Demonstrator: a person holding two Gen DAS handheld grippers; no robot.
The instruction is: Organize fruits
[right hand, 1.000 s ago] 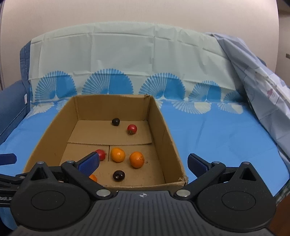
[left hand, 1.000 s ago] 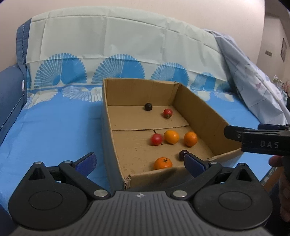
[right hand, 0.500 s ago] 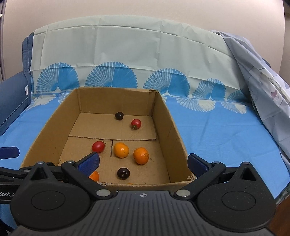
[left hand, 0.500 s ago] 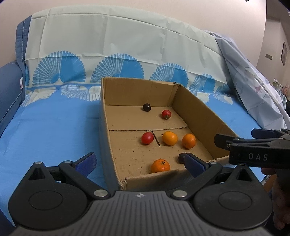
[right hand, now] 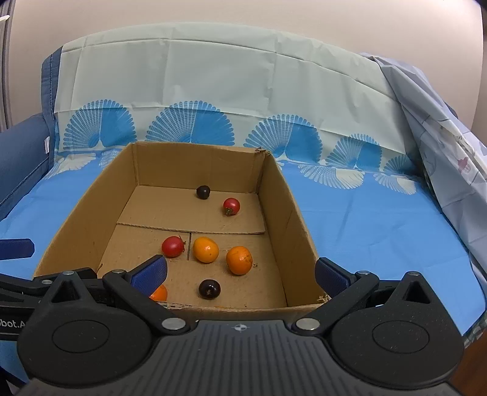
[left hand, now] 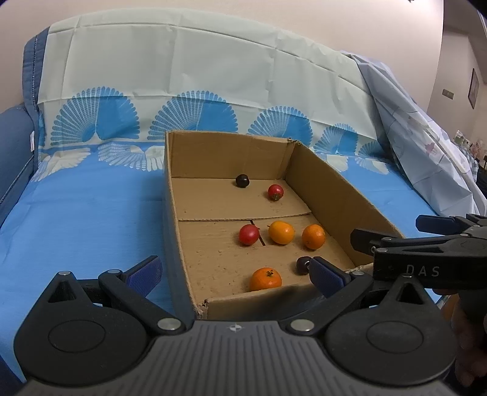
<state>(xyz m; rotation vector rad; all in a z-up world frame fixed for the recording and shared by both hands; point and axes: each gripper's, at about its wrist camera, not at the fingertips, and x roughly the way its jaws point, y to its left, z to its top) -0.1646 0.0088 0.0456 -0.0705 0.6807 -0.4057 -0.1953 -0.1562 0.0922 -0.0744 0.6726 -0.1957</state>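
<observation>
Open brown cardboard box (right hand: 292, 225) being rested on blue patterned bedsheet (right hand: 380, 219), seven small round orange, red and dark fruits (right hand: 206, 249) being kept inside the box, left gripper (left hand: 234, 274) and right gripper (right hand: 240, 272) being held spread wide, empty, at the box's near end

In front of me stands a plain cream wall (right hand: 243, 12), evenly lit. Below it a sofa is draped in a cloth (left hand: 91, 213) — pale green over the backrest, bright blue across the seat, with a row of blue fan shapes between. The sofa's own dark blue arm (left hand: 15, 146) shows at my left. A second, greyish sheet (right hand: 441, 128) hangs at the right — beyond it, a far wall with a small framed picture (left hand: 473, 88).
</observation>
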